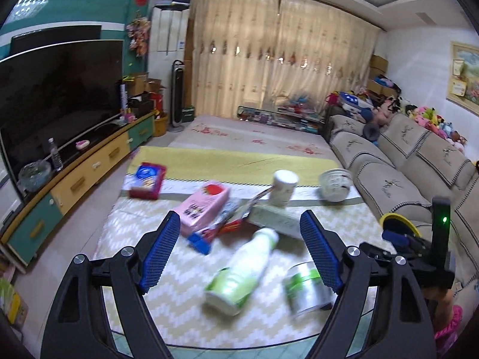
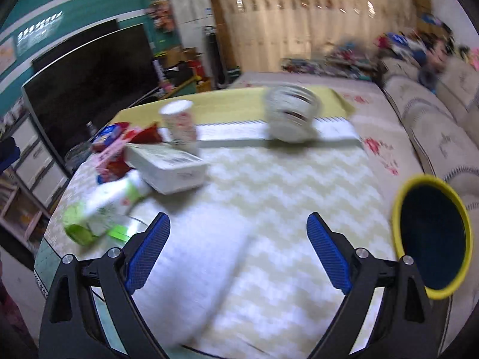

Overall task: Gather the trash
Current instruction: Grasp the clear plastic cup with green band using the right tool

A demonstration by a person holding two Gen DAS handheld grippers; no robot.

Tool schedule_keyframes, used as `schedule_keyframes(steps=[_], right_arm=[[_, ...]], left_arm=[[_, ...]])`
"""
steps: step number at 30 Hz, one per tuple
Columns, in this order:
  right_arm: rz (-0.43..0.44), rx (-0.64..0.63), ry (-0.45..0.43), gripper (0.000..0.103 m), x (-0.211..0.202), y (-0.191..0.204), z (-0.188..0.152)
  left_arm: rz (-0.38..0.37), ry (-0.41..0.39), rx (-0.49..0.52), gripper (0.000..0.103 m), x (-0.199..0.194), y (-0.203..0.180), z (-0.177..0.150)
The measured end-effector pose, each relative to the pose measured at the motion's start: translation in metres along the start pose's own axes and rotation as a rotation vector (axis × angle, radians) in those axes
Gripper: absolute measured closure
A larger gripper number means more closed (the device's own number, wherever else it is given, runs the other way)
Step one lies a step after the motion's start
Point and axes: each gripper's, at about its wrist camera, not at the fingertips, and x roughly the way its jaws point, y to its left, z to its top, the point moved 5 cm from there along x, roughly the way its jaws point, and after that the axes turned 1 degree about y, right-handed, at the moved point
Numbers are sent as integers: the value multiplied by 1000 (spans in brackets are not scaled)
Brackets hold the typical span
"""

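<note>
Both grippers hang above the near edge of the surface [image 2: 269, 197], a low table under a pale zigzag cloth, and each has its jaws spread wide with nothing between the blue pads, which suits a moment of choosing what to pick next. The trash lies in a loose heap toward the left and middle. A white and green bottle [image 1: 239, 272] lies on its side nearest the left gripper [image 1: 242, 254], probably the easiest first grab. Beside it, to the right, is a green-labelled tin [image 1: 305, 287], partly behind the pad. Farther off are a pink carton [image 1: 203, 209], a flat white box [image 1: 275, 220], a red and blue packet [image 1: 146, 181], an upright paper cup [image 1: 283, 188] and a white bowl [image 1: 334, 185] at the far right. The yellow-rimmed bin [image 2: 432, 239] sits at the right edge, just beside the right gripper [image 2: 239, 251], so items probably need carrying rightward across the surface. Its mouth faces the camera, dark inside; I cannot tell what it holds.
</note>
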Motion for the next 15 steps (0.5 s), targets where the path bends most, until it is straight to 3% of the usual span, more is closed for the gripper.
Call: schedule_keyframes(steps=[7,15], right_arm=[[73,-100,36,15,11,79,-3],[20,-141,105,26,38,124,-32]], left_arm=[[-2,-24,-17,22,-4,17,-7],[-41,-4,7,22,-1,5,-13]])
